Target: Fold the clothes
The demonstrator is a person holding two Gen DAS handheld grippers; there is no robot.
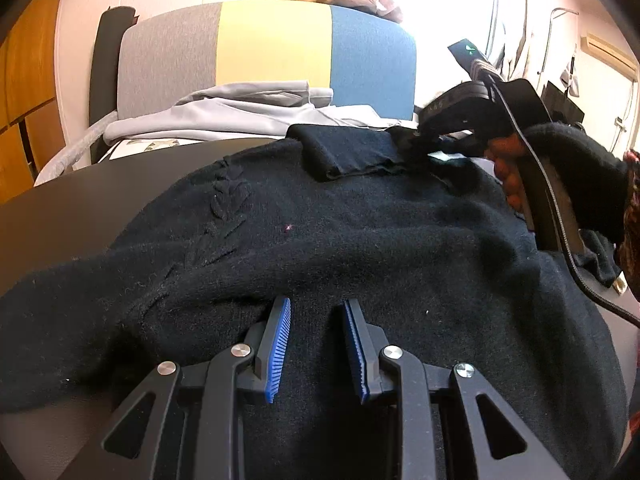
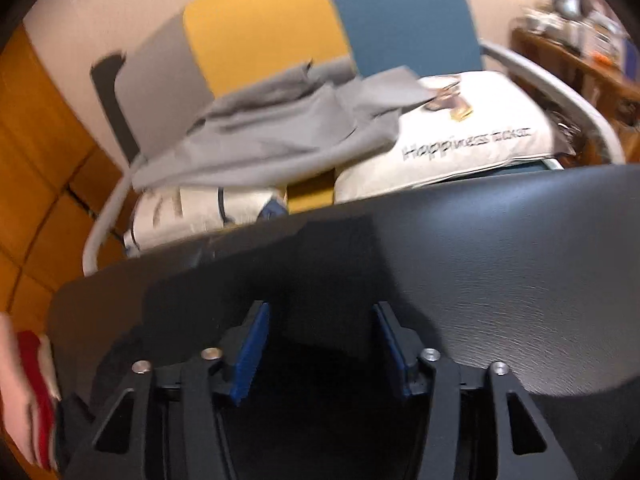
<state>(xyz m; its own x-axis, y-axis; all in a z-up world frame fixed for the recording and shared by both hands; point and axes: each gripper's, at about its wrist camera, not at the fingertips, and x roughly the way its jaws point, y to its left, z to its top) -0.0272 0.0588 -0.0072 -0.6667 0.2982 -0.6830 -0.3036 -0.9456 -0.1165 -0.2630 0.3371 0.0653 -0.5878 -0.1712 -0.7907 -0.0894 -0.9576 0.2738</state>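
Observation:
A black knitted sweater point(image 1: 320, 240) lies spread over a dark table point(image 1: 60, 208). One sleeve point(image 1: 348, 152) is folded across its far part. My left gripper point(image 1: 318, 304) is open, its blue pads just above the sweater's near part, holding nothing. My right gripper point(image 1: 452, 120) shows in the left wrist view at the far right, by the folded sleeve's end. In the right wrist view the right gripper point(image 2: 320, 312) is open, with black sweater fabric point(image 2: 320, 272) under and between its fingers. That view is blurred.
A grey, yellow and blue chair point(image 1: 276, 40) stands behind the table, with grey clothes point(image 1: 224, 112) and white printed cushions point(image 2: 460, 140) on its seat. Orange wooden cabinets point(image 1: 24, 80) are at the left. A black cable point(image 1: 560, 240) hangs from the right gripper.

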